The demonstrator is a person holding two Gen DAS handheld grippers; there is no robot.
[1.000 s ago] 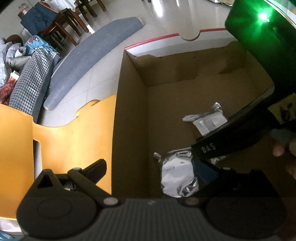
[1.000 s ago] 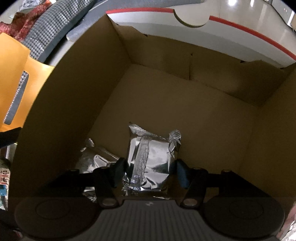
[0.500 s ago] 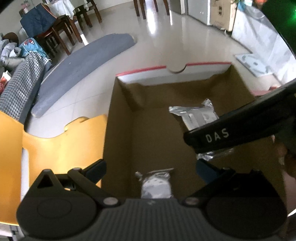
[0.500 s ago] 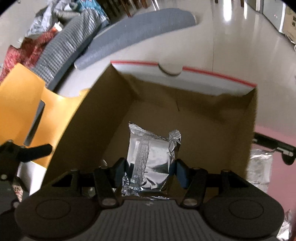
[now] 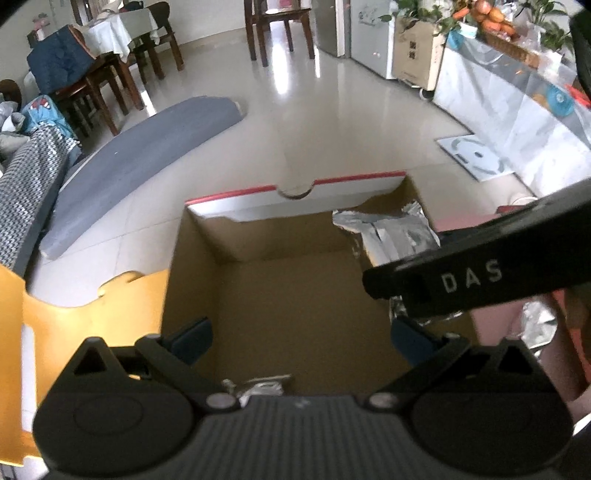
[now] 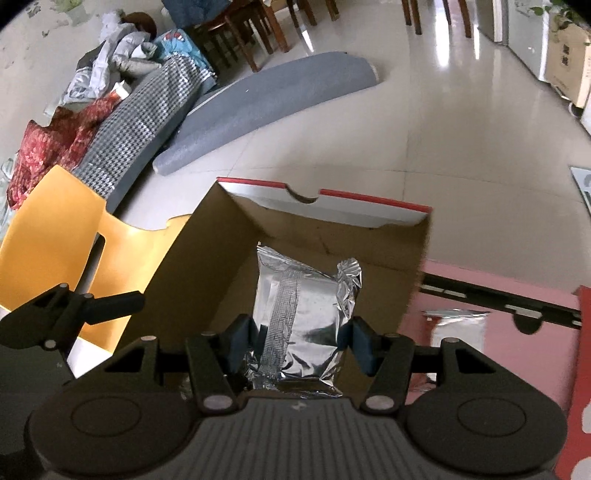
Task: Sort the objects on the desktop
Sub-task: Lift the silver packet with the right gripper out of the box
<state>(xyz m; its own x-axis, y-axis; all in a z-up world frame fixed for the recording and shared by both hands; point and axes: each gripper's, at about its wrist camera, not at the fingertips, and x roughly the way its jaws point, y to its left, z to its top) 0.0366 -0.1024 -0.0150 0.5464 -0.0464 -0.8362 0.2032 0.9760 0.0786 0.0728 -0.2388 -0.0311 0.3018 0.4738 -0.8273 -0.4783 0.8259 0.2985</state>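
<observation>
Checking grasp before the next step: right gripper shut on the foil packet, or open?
Shut on it. In the right wrist view both pads press the sides of the foil packet, held in the right gripper above the cardboard box.

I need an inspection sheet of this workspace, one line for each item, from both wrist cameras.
Surface: pink tabletop, partly seen.
Job's things: open brown cardboard box; silver foil packet; second foil packet on the pink top; another one at the box's near edge.
Clutter: red box edge.
Grippers: right gripper shut on the silver packet above the box; left gripper open, empty.
Cables: nothing seen.
Surroundings: tiled floor, grey mat, wooden chairs, orange chair.
</observation>
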